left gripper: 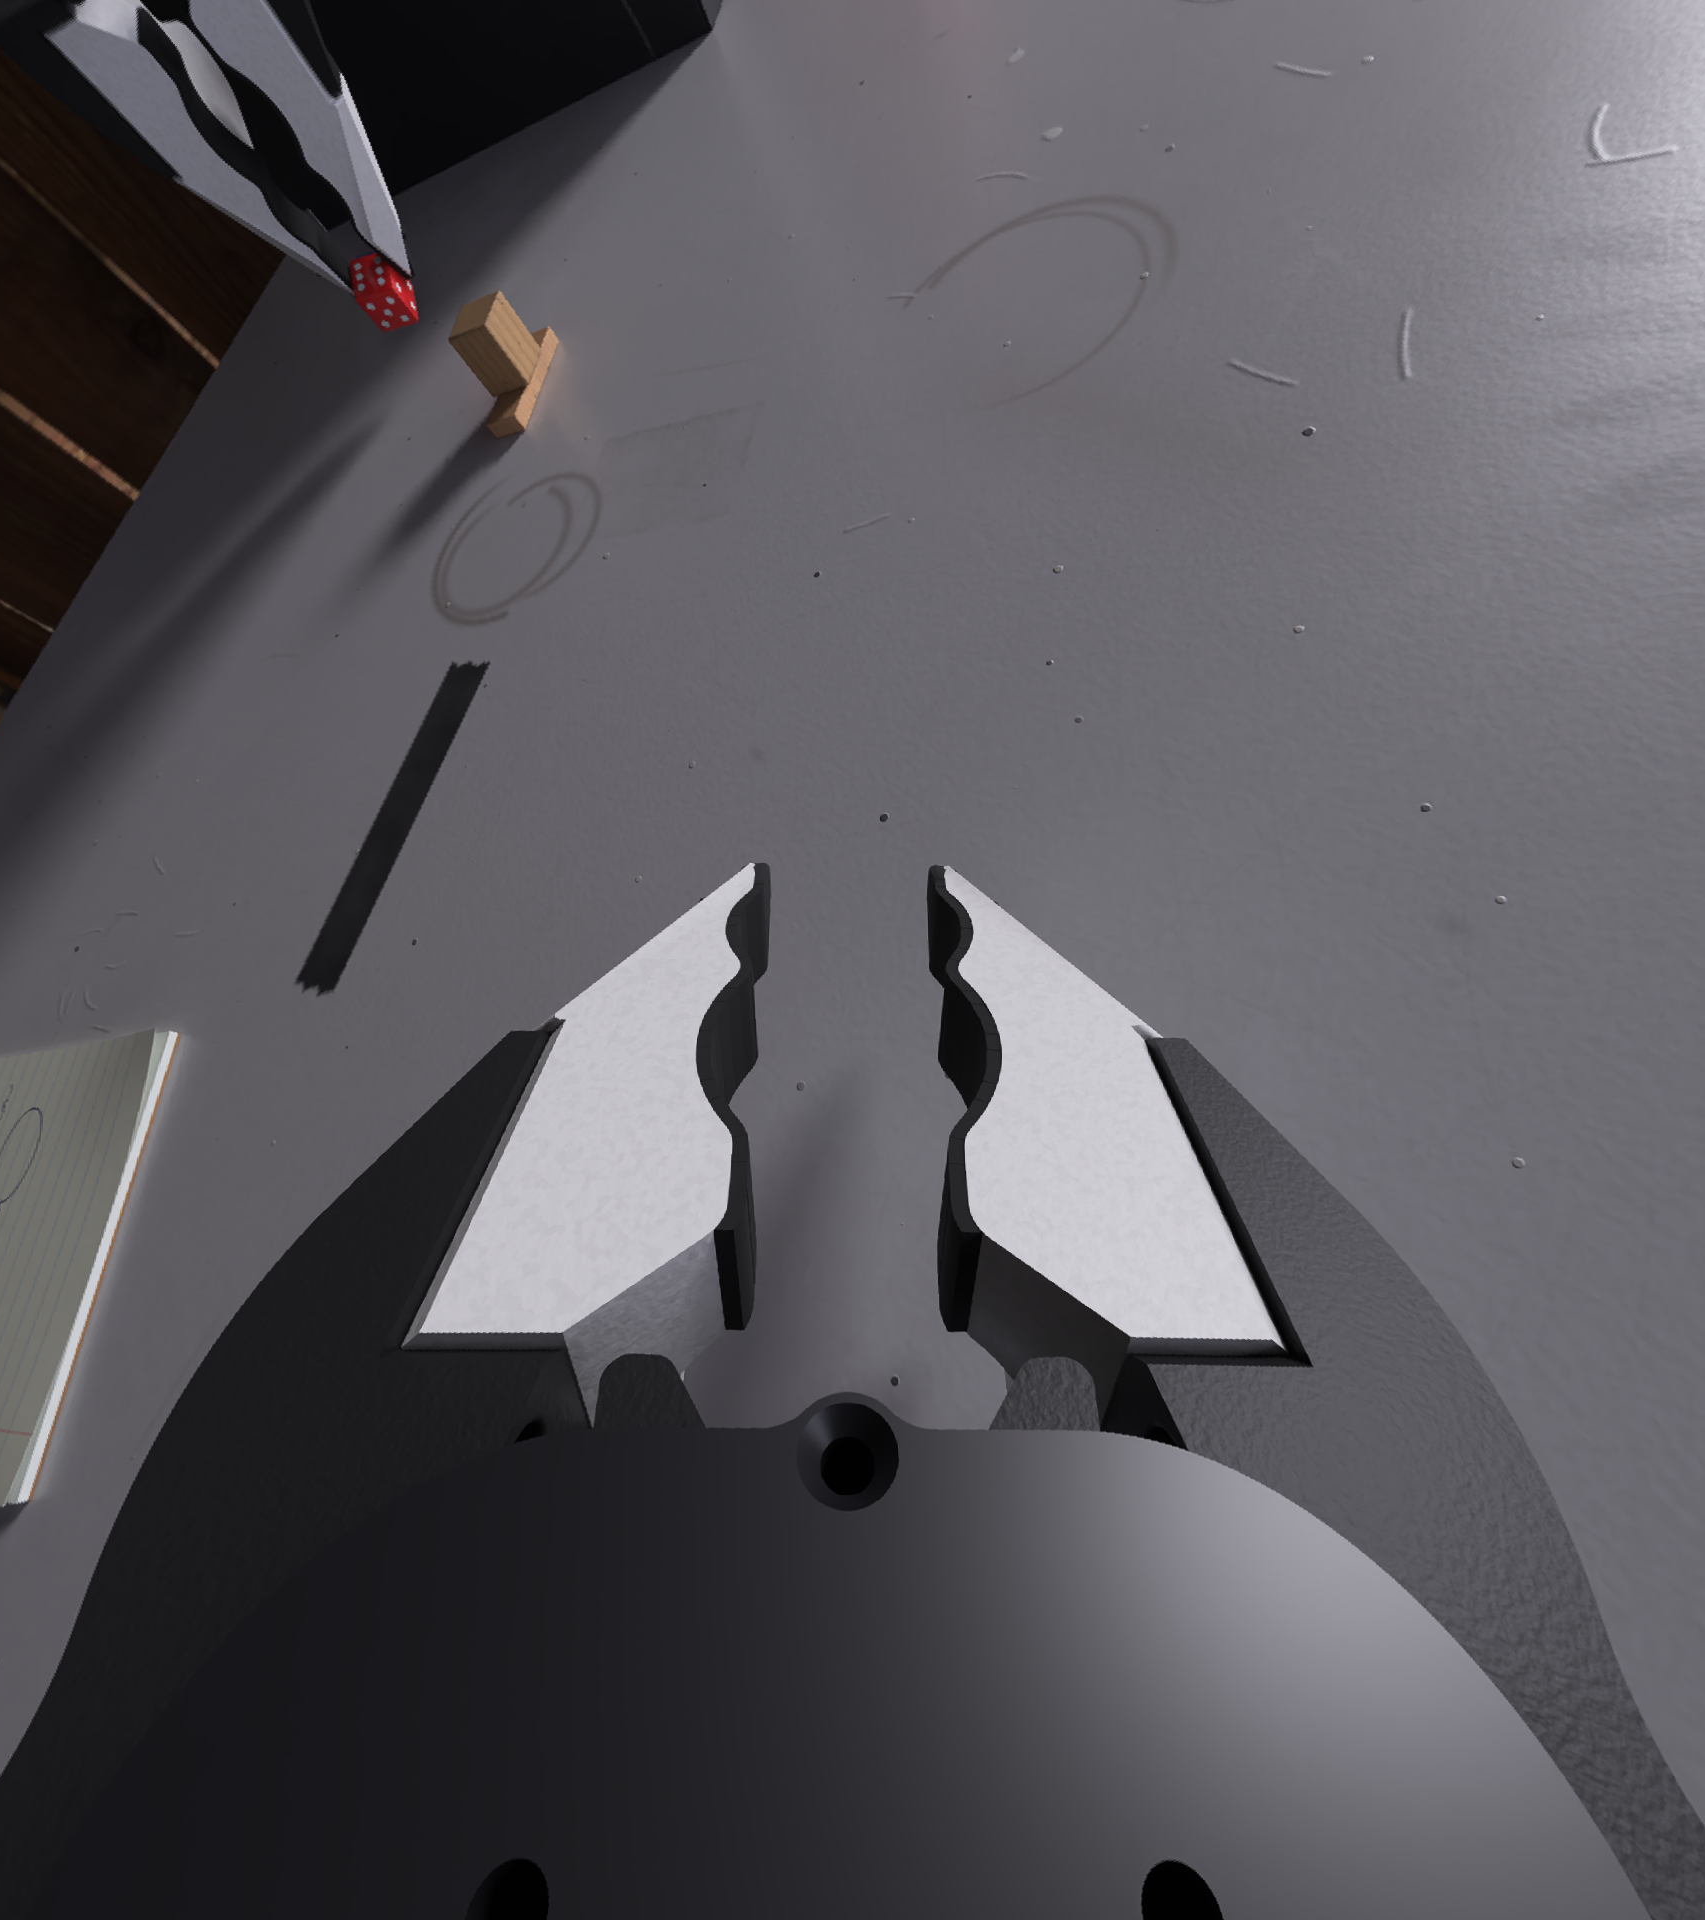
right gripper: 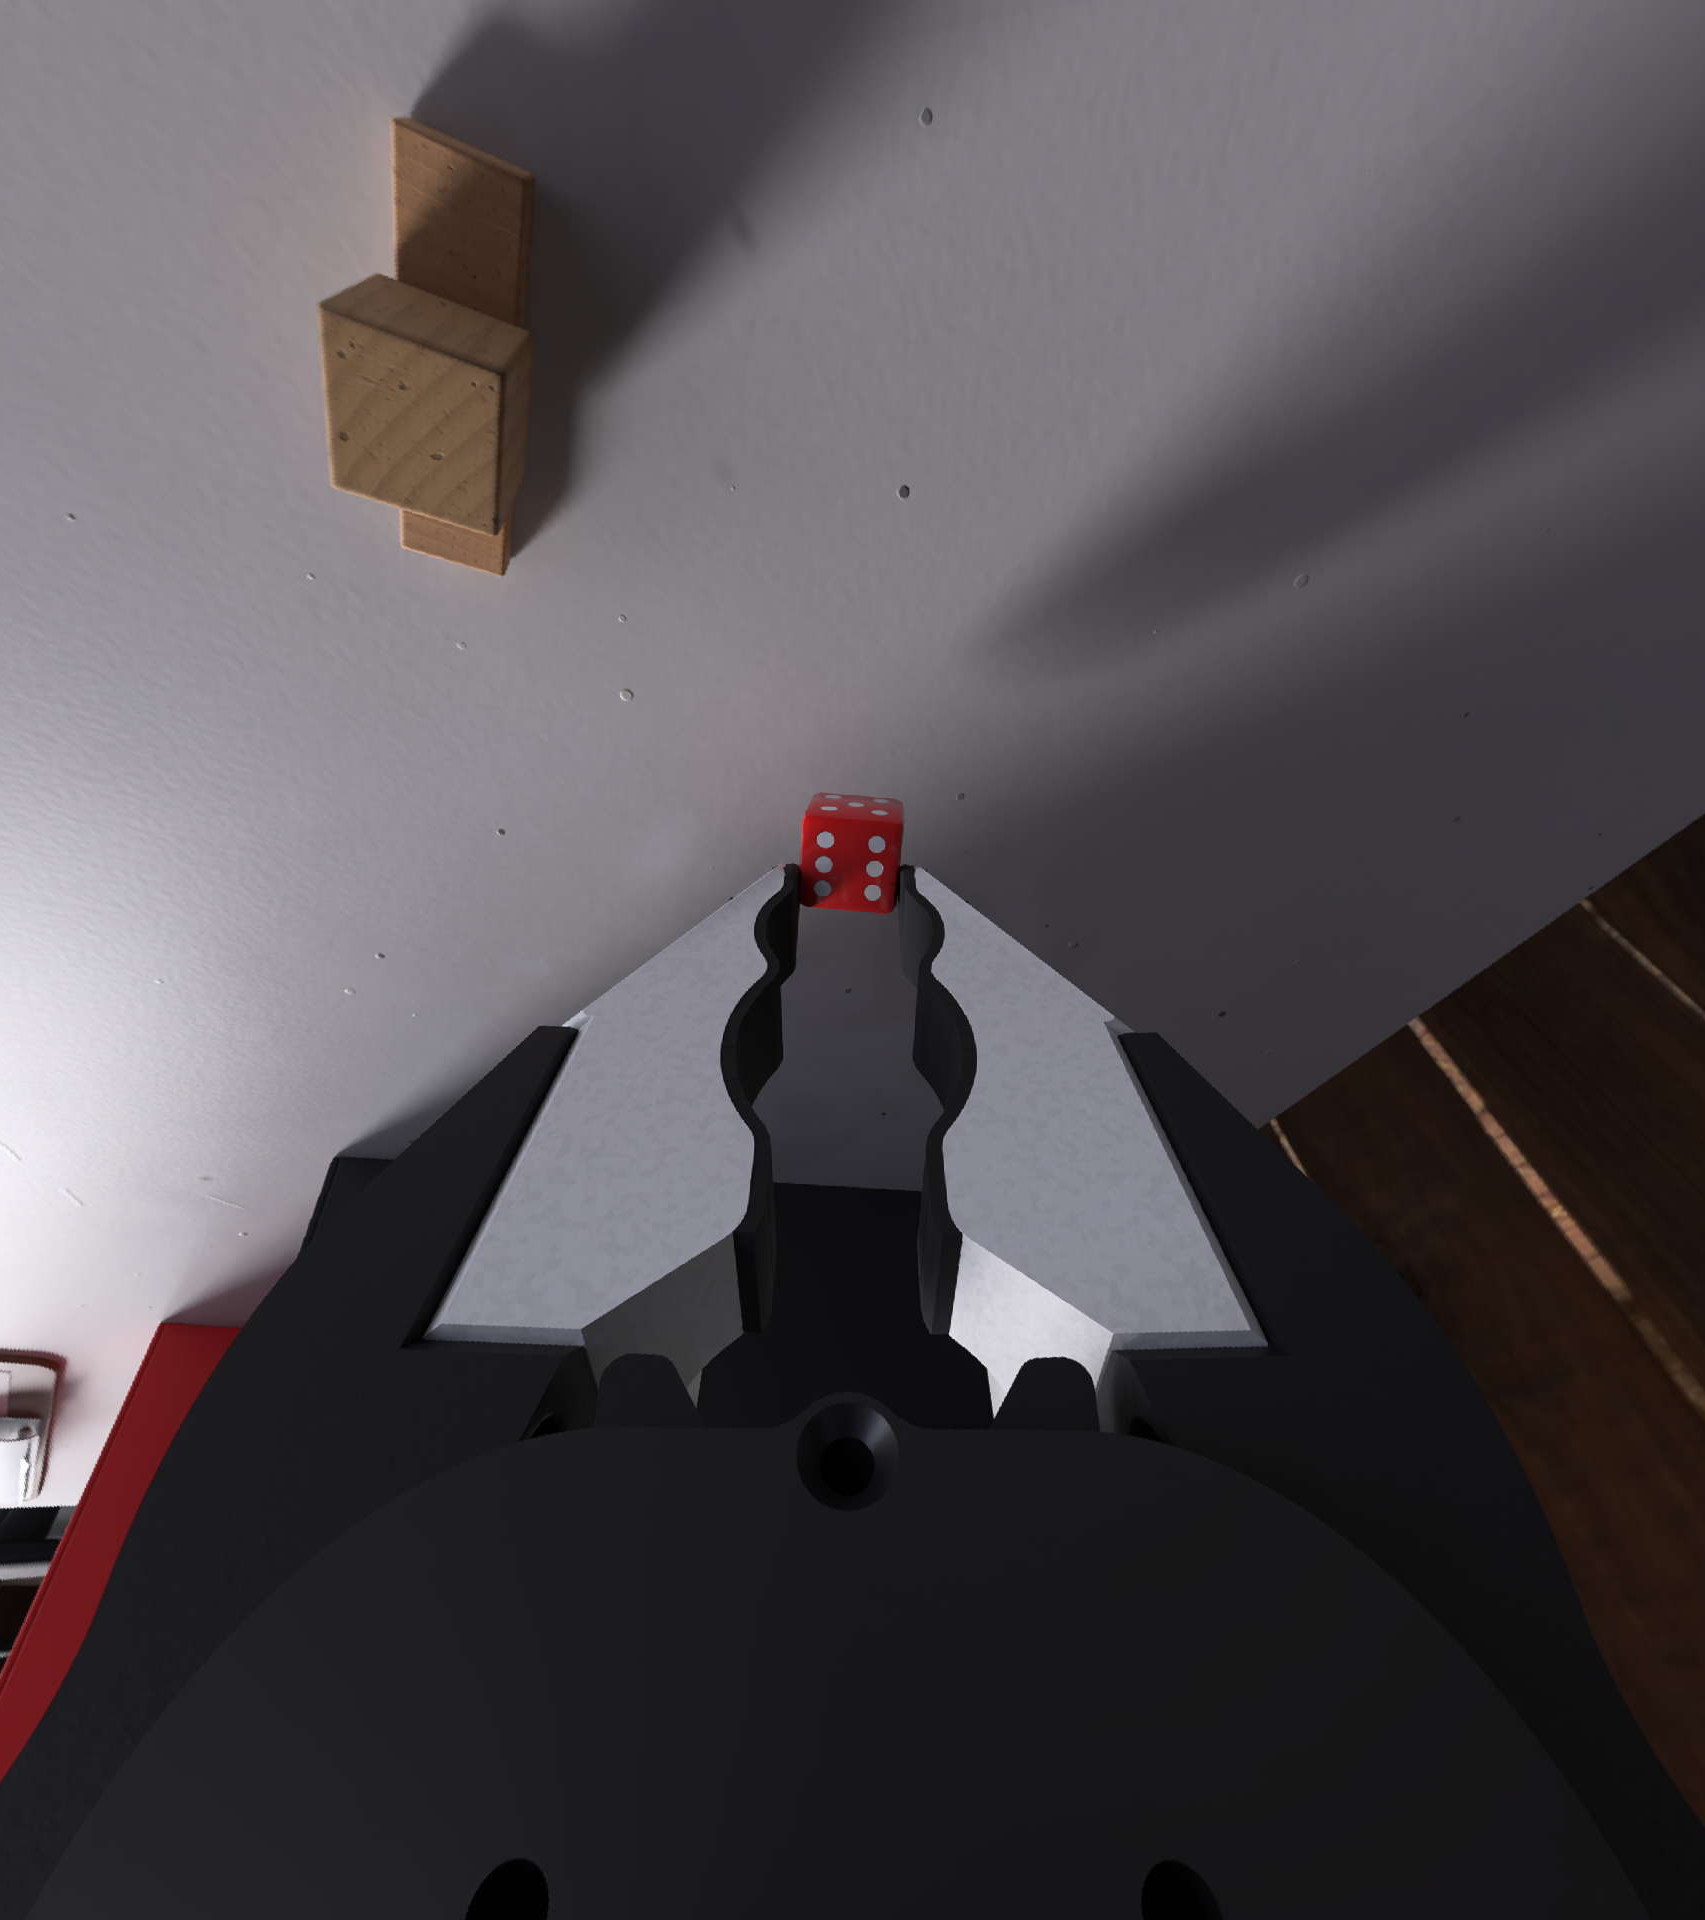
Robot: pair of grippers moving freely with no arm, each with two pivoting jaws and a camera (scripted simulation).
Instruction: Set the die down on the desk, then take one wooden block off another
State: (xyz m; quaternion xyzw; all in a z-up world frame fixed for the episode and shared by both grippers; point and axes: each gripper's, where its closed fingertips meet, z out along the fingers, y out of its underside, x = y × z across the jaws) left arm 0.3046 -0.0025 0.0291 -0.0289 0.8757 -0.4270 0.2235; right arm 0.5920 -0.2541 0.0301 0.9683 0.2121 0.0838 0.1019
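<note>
Die (right gripper: 850, 854) sits pinched in the right hand-held gripper (right gripper: 849, 881) tips above the bench (right gripper: 1139, 416); left hand-held gripper (left gripper: 848, 894) gapes empty, stacked wooden blocks (right gripper: 427, 353) nearby.

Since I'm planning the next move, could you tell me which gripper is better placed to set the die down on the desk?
The right gripper: it already pinches the red die at its fingertips, low over the desk. The left gripper is open, empty and far off.
</note>
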